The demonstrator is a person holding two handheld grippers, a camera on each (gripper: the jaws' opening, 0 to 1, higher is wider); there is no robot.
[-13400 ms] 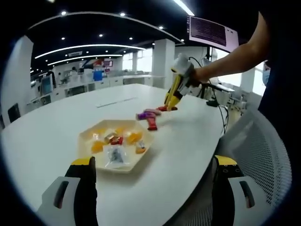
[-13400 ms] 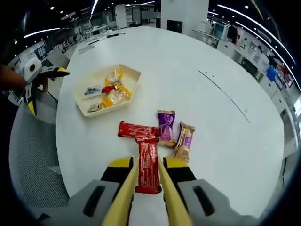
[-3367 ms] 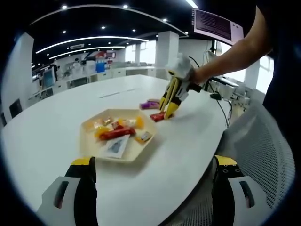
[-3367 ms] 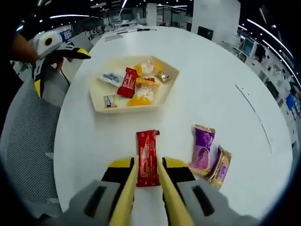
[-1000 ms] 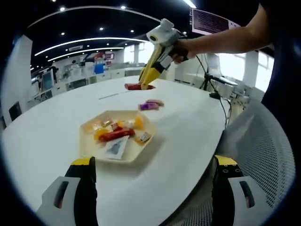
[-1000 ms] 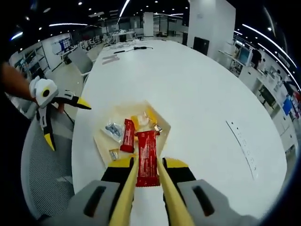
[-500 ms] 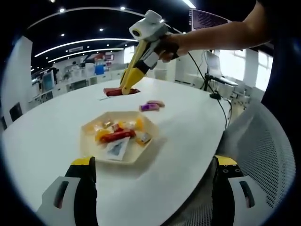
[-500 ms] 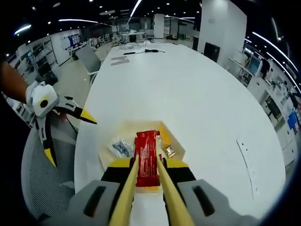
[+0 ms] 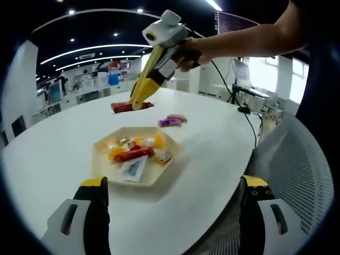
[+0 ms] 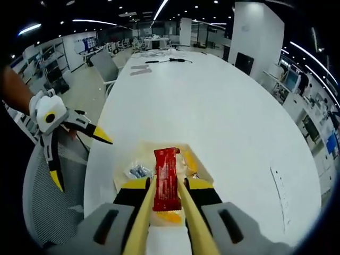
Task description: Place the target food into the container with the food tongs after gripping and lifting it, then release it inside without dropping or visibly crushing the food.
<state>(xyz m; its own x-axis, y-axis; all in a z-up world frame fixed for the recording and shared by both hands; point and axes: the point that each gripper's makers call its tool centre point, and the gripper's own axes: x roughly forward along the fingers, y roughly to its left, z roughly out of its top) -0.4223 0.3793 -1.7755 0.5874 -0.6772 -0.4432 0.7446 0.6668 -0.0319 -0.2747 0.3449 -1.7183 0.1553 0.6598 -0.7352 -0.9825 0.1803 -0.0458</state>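
A red snack bar [image 10: 164, 178] sits clamped between the yellow tongs of my right gripper [image 10: 166, 185], which is shut on it. It hangs in the air over the beige hexagonal tray [image 10: 198, 159]. From the left gripper view the same bar [image 9: 126, 106] and right gripper [image 9: 139, 101] hover above and beyond the tray [image 9: 166, 168], which holds a red bar, orange sweets and a clear packet. My left gripper [image 9: 175, 181] stays open near the table edge with nothing in it, and in the right gripper view it [image 10: 79, 159] shows wide open.
Two purple snack packets [image 9: 172, 121] lie on the white oval table [image 9: 58, 143] beyond the tray. A grey mesh chair [image 9: 297, 180] stands at the table's near right edge. A person's forearm [image 9: 249, 45] holds the right gripper.
The right gripper with the red bar has drifted a little further left over the tray side. The left gripper has held still.
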